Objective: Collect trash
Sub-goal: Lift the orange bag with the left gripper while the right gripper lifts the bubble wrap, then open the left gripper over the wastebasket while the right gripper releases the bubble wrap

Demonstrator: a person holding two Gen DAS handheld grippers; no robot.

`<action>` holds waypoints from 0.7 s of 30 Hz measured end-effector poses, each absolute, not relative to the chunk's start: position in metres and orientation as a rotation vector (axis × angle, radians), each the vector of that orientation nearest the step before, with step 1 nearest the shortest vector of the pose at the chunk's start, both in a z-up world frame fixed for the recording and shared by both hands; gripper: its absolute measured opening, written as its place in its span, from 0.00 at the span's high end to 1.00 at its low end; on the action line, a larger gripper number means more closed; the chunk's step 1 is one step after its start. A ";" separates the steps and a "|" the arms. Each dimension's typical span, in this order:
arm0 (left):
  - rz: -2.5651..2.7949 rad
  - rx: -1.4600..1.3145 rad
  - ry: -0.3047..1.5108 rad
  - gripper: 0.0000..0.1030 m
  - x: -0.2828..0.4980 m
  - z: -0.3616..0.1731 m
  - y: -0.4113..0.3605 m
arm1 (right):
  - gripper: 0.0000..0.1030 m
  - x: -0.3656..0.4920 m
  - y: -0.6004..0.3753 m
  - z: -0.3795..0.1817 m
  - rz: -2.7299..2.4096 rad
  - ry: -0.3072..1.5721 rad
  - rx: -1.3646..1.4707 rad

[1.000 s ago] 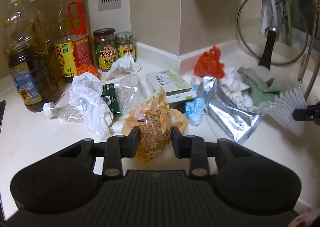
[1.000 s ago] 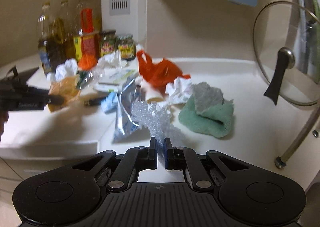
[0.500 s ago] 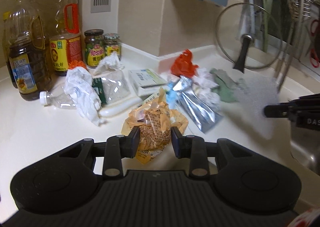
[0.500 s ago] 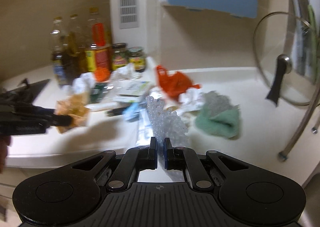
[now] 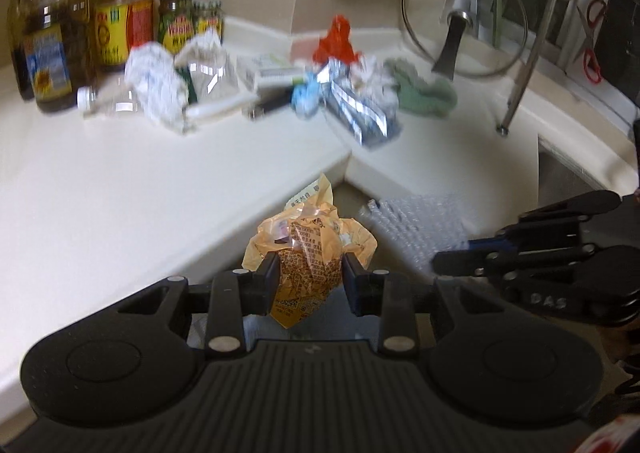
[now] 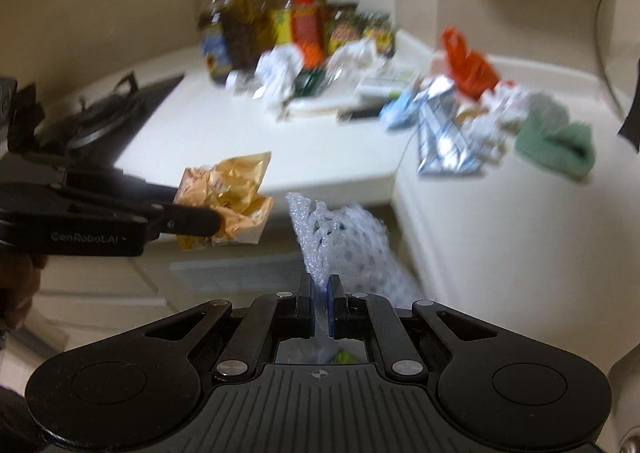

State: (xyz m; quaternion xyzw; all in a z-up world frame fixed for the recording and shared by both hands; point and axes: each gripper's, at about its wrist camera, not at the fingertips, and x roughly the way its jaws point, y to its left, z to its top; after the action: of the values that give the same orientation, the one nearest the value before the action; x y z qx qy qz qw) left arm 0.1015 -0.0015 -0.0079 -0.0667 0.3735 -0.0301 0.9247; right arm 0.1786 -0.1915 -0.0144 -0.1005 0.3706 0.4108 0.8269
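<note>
My left gripper point(image 5: 310, 271) is shut on a crumpled orange wrapper point(image 5: 312, 249), held out past the counter's front edge. From the right wrist view the same wrapper point(image 6: 230, 197) sticks out of the left gripper point(image 6: 208, 221). My right gripper point(image 6: 319, 289) is shut on a white foam net sleeve point(image 6: 344, 241), also off the counter edge; in the left wrist view the sleeve point(image 5: 416, 225) hangs from the right gripper point(image 5: 440, 263). More trash lies on the white counter point(image 5: 140, 181): a silver foil pouch point(image 5: 360, 109), an orange plastic bag point(image 5: 336, 41), crumpled white paper point(image 5: 156, 85), a clear bottle point(image 5: 108, 99).
Oil bottles point(image 5: 52, 33) and jars point(image 5: 188, 21) stand at the back left. A green cloth point(image 5: 424, 93), a glass pot lid point(image 5: 460, 25) and a sink point(image 5: 568, 177) are on the right. A gas hob point(image 6: 100, 113) sits left of the counter. Cabinet fronts lie below the edge.
Both grippers have drawn back from the trash pile to beyond the counter's front edge, each still carrying its piece. The pile on the counter is now farther away.
</note>
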 end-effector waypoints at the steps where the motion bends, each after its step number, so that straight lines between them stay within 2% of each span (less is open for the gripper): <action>1: -0.066 -0.139 0.782 0.71 0.099 -0.013 -0.003 | 0.94 0.176 -0.190 -0.022 0.872 0.801 -0.227; 13: -0.061 -0.179 1.006 0.71 0.109 -0.106 -0.006 | 0.94 0.182 -0.179 -0.104 0.823 0.937 -0.338; 21: -0.040 -0.201 1.095 0.71 0.126 -0.140 -0.009 | 0.94 0.194 -0.170 -0.137 0.828 0.991 -0.390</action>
State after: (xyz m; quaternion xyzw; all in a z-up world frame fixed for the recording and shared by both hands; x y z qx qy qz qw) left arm 0.1262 -0.0087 -0.1400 -0.0954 0.5198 -0.0188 0.8487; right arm 0.1937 -0.1697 -0.1370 -0.1806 0.4588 0.3833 0.7810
